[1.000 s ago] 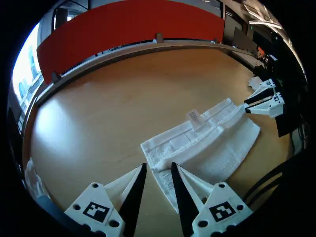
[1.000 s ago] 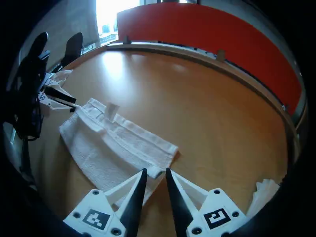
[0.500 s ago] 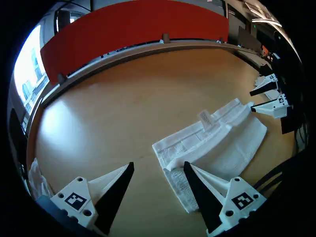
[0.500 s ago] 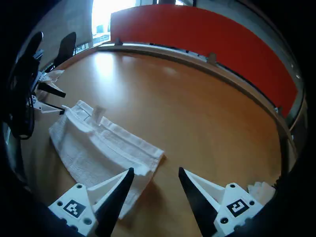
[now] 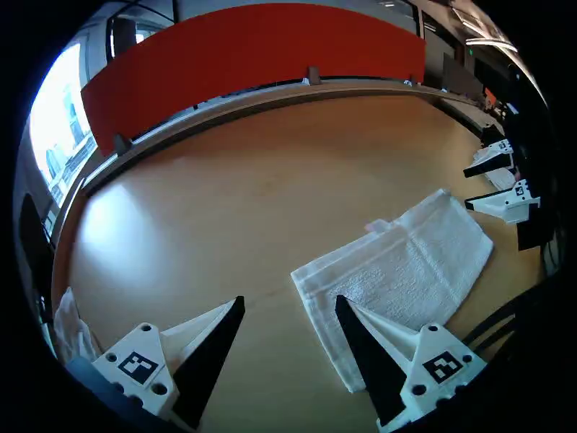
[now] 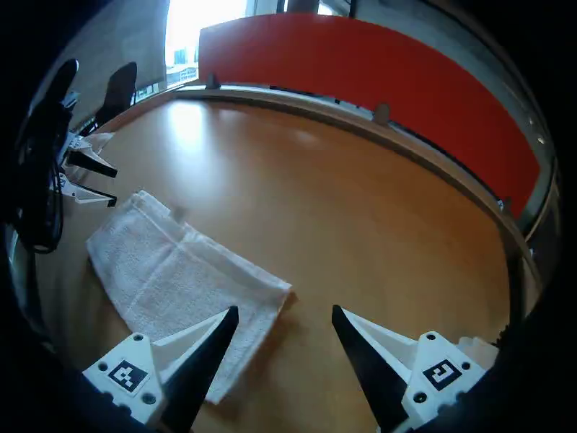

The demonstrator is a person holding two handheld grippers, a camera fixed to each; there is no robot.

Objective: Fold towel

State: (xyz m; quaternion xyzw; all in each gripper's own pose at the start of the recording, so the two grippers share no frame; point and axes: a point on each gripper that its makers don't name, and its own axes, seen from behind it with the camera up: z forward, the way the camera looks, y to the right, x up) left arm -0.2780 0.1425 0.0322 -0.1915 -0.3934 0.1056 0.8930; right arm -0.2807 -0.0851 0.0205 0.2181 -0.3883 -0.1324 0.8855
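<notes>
**TOWEL LYING FOLDED ON COUNTER; BOTH GRIPPERS RELEASED**

The towel (image 5: 404,263) is found flat on the wooden counter (image 5: 245,187), laid in a layered rectangle. A small tab (image 5: 378,226) is seen projecting at its far long edge. At least 1 fold is judged to be done.

The left gripper (image 5: 288,302) is held with its fingers spread wide and nothing between them. The towel's near corner is seen just beside the finger on the right of that view; contact there cannot be confirmed. The right gripper (image 6: 283,312) is likewise released, with its fingers parted and empty, and the towel's opposite short end lies just beside 1 finger. Each gripper is also seen farther off from the other's camera, near the towel's far end, with its fingers apart.

The towel is judged to be light, soft and limp, with no stiffness to carry its own shape once lifted. It is not considered fragile. The looped pile is expected to hold well between the fingers, so slipping is not anticipated. The stacked layers may part if only the top sheet is caught. Hold is best taken at the 2 corners of a short edge, 1 per gripper, with all layers pinched together.
</notes>
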